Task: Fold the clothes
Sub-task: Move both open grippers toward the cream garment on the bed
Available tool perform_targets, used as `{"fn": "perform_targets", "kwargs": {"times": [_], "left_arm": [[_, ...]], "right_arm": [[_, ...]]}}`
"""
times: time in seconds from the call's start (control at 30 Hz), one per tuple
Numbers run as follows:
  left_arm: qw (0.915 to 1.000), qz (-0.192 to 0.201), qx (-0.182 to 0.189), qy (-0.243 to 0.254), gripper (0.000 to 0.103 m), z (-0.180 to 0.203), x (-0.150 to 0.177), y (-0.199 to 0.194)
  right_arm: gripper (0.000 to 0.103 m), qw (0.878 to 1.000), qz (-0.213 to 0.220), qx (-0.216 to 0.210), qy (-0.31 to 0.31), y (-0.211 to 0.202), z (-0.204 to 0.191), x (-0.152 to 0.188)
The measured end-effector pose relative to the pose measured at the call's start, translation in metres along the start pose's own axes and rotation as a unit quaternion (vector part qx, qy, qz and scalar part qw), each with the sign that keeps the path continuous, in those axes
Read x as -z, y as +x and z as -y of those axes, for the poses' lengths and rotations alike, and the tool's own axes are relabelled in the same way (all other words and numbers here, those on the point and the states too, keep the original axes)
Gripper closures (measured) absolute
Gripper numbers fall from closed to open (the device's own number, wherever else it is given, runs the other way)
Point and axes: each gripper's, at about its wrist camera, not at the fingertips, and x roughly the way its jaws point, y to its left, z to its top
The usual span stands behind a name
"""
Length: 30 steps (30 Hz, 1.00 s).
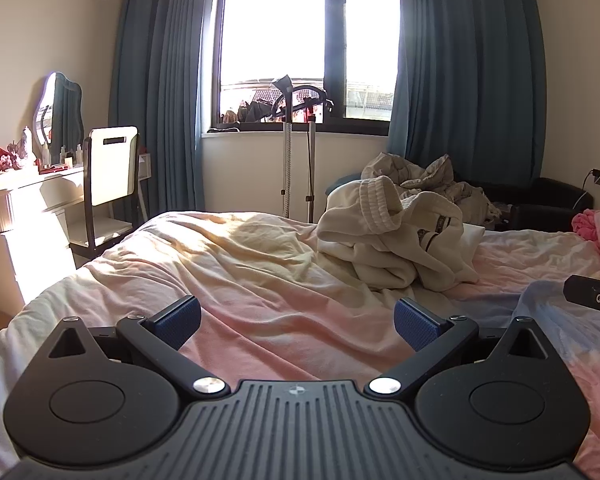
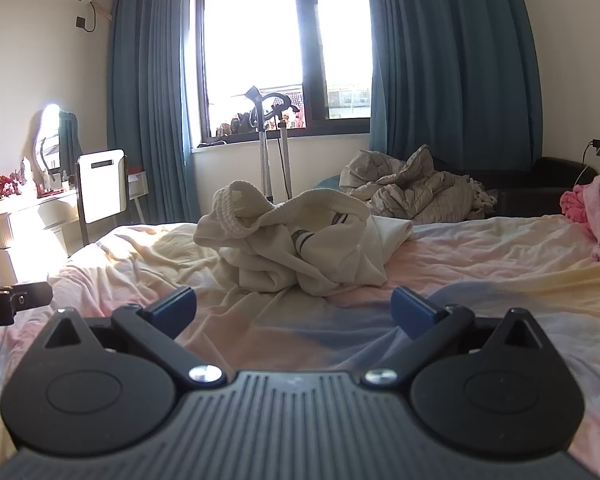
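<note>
A crumpled cream sweatshirt (image 1: 396, 240) with ribbed cuffs and dark stripe trim lies heaped on the bed; it also shows in the right wrist view (image 2: 300, 248). My left gripper (image 1: 298, 322) is open and empty, low over the pastel bedsheet (image 1: 260, 280), short of the heap, which lies ahead and to the right. My right gripper (image 2: 294, 312) is open and empty, just in front of the heap. Part of the right gripper shows at the right edge of the left wrist view (image 1: 592, 296), and the left gripper at the left edge of the right wrist view (image 2: 12, 304).
A rumpled beige duvet (image 2: 416, 188) sits on a dark sofa (image 2: 556, 184) behind the bed. Pink clothes (image 2: 596, 216) lie at the bed's right edge. A white dressing table (image 1: 24, 204) and chair (image 1: 112, 184) stand left. A garment steamer (image 1: 292, 152) stands under the window.
</note>
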Motion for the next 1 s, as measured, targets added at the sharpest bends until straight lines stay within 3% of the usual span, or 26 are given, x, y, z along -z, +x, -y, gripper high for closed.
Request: {"fn": "perform_targets", "kwargs": {"times": [0.33, 0.67, 1.0], "left_arm": [[1.0, 0.004, 0.002, -0.005, 0.0, -0.001, 0.0, 0.0], [0.9999, 0.009, -0.009, -0.008, 0.0, -0.009, -0.003, -0.004], [0.9999, -0.001, -0.012, -0.009, 0.0, -0.009, -0.002, -0.001]], "right_arm": [[0.0, 1.0, -0.001, 0.012, -0.014, -0.001, -0.002, -0.003], [0.0, 0.999, 0.039, -0.018, 0.009, -0.01, 0.002, -0.002], [0.0, 0.999, 0.031, 0.015, -0.031, -0.007, -0.005, -0.001]]}}
